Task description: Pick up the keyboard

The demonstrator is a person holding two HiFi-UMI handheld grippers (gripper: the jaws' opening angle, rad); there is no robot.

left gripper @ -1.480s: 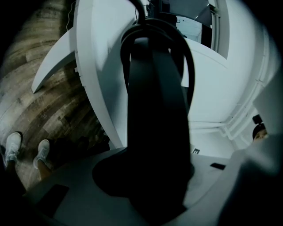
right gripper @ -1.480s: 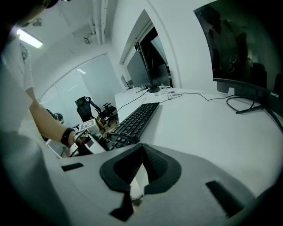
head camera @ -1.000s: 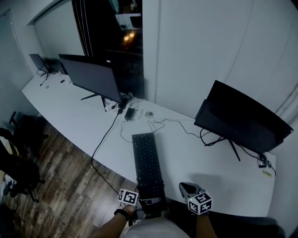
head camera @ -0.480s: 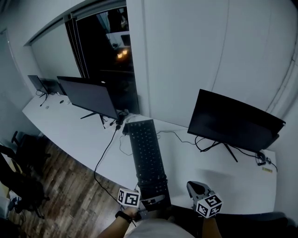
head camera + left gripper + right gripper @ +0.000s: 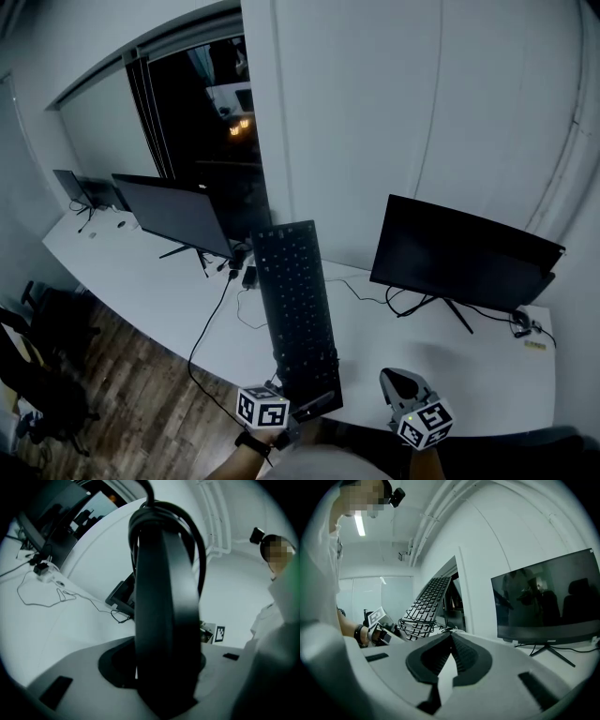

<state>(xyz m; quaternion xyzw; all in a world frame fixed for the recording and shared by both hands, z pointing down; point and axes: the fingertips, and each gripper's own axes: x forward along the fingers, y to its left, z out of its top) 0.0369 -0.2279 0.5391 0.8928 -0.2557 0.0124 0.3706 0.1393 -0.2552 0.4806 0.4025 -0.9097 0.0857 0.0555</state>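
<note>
Keyboard (image 5: 295, 309), on the bench (image 5: 141, 281) a second ago, now rears clear | your left tongs (image 5: 309, 405) clamp its near end, right tongs (image 5: 396, 381) clenched empty | risk: one-end grip lets it pivot, slip.

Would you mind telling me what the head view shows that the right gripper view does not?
Only the head view shows the wooden floor and the black cable hanging off the desk edge. Only the right gripper view shows a ceiling light and that the right hand-held gripper is shut with nothing in it. Both show the keyboard, held tilted up by the left hand-held gripper, and the right monitor.
</note>
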